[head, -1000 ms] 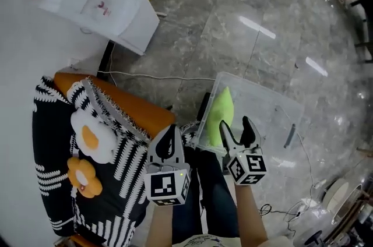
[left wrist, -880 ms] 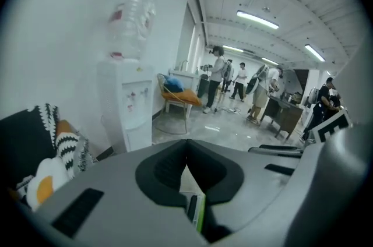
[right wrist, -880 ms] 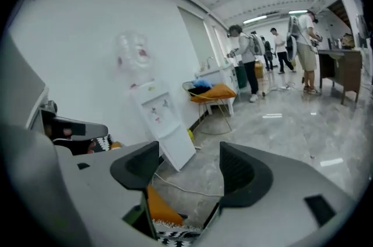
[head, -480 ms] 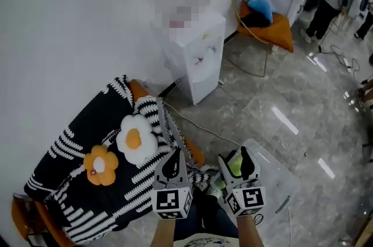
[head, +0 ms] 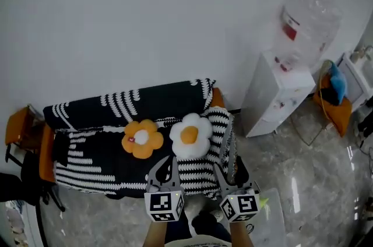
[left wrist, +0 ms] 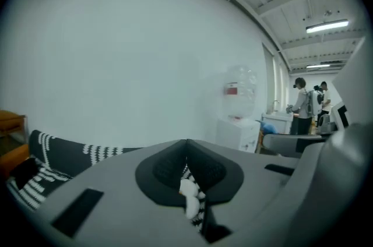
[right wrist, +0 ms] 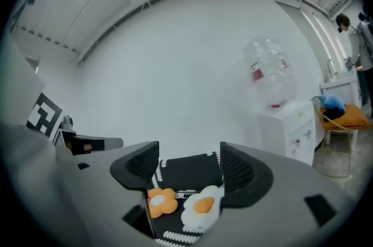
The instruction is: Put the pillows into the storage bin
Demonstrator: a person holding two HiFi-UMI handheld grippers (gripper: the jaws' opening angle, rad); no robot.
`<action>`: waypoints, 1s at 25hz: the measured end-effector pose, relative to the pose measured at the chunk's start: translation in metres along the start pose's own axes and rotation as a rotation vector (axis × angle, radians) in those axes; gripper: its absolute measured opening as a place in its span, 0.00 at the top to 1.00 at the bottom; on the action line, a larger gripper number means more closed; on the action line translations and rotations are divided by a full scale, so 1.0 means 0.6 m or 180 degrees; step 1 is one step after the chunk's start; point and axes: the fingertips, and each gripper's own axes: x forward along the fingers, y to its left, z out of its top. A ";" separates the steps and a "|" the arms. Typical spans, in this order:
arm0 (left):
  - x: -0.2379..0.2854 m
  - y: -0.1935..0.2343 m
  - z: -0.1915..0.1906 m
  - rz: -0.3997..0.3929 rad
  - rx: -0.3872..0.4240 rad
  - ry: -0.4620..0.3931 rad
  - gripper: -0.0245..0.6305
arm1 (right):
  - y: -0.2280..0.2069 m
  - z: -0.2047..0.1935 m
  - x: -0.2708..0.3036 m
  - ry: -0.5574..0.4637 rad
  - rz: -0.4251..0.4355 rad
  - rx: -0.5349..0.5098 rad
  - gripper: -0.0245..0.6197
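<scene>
Seen from above, two handheld grippers sit at 6 o'clock, each with a marker cube at its base. The left gripper (head: 169, 163) has its claw pressed together at the tips, with nothing pinched. Its own view (left wrist: 186, 152) shows only a sliver of white pillow and striped cloth through the small gap lower down. The right gripper (head: 231, 170) has its claw spread wide and empty. Its own view (right wrist: 189, 164) frames both pillows between the two pads, well beyond them.

At 5 o'clock, just beside the right gripper, lies part of a clear storage bin (head: 275, 215) on the grey marble floor (head: 326, 182).

Just beyond the grippers, toward 12 o'clock, stands a sofa draped in a black and white striped throw (head: 93, 155). Two flower-shaped pillows lie side by side on it, touching. The orange flower pillow (head: 143, 138) is at the left and the white flower pillow (head: 190, 135), with its orange centre, is at the right.

Behind the sofa rises a plain white wall (head: 145, 18). At 2 o'clock a white water dispenser (head: 274, 97) carries a clear bottle (head: 309, 18). At 3 o'clock, farther off, an orange chair (head: 333, 106) holds a blue cushion.
</scene>
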 end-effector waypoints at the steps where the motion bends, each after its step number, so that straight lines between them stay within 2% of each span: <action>1: -0.011 0.039 0.002 0.0140 -0.0050 -0.0014 0.94 | 0.029 0.001 0.021 0.0022 0.0108 -0.0014 0.44; 6: -0.066 0.214 -0.003 0.0696 -0.0224 -0.0072 0.94 | 0.168 -0.021 0.111 0.0157 0.0520 -0.0106 0.44; 10: -0.089 0.337 -0.012 0.0910 -0.0342 -0.0083 0.94 | 0.267 -0.052 0.183 0.0277 0.0696 -0.0113 0.44; 19: -0.085 0.600 -0.008 0.1011 -0.0400 -0.0051 0.94 | 0.473 -0.110 0.354 0.0420 0.0736 -0.0195 0.44; 25: -0.064 0.719 -0.036 0.1022 -0.0439 0.0051 0.94 | 0.542 -0.172 0.430 0.0611 0.0609 -0.0311 0.43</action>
